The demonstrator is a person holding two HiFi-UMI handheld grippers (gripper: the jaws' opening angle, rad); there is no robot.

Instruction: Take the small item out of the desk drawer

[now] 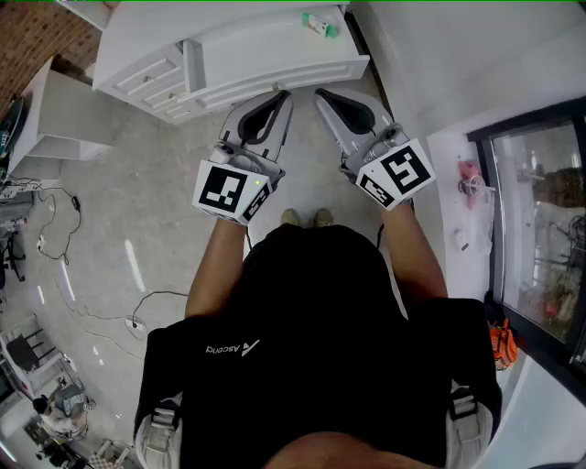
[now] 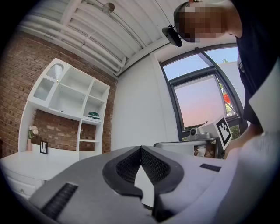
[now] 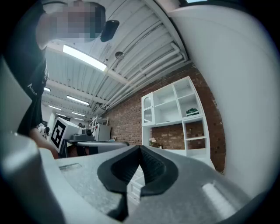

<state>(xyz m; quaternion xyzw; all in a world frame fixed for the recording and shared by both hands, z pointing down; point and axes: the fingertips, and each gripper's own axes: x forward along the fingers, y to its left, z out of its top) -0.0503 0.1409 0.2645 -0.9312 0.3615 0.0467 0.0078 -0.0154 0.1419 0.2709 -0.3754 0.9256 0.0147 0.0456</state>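
Note:
A white desk (image 1: 275, 55) with drawers (image 1: 151, 78) stands ahead of me in the head view; all its drawers look closed. My left gripper (image 1: 280, 95) is held in the air just short of the desk's front, jaws shut with nothing between them. My right gripper (image 1: 322, 93) hangs beside it, also shut and empty. In the left gripper view the black pads (image 2: 151, 164) meet at the tips, and the desk top (image 2: 35, 159) lies low at the left. In the right gripper view the pads (image 3: 151, 168) touch too. No small item in a drawer is visible.
A small green and white object (image 1: 319, 25) lies on the desk top. A white shelf unit (image 2: 70, 100) stands on the desk against a brick wall. A window (image 1: 540, 238) and a white counter (image 1: 462, 201) are to my right. Cables (image 1: 64, 229) trail on the floor at the left.

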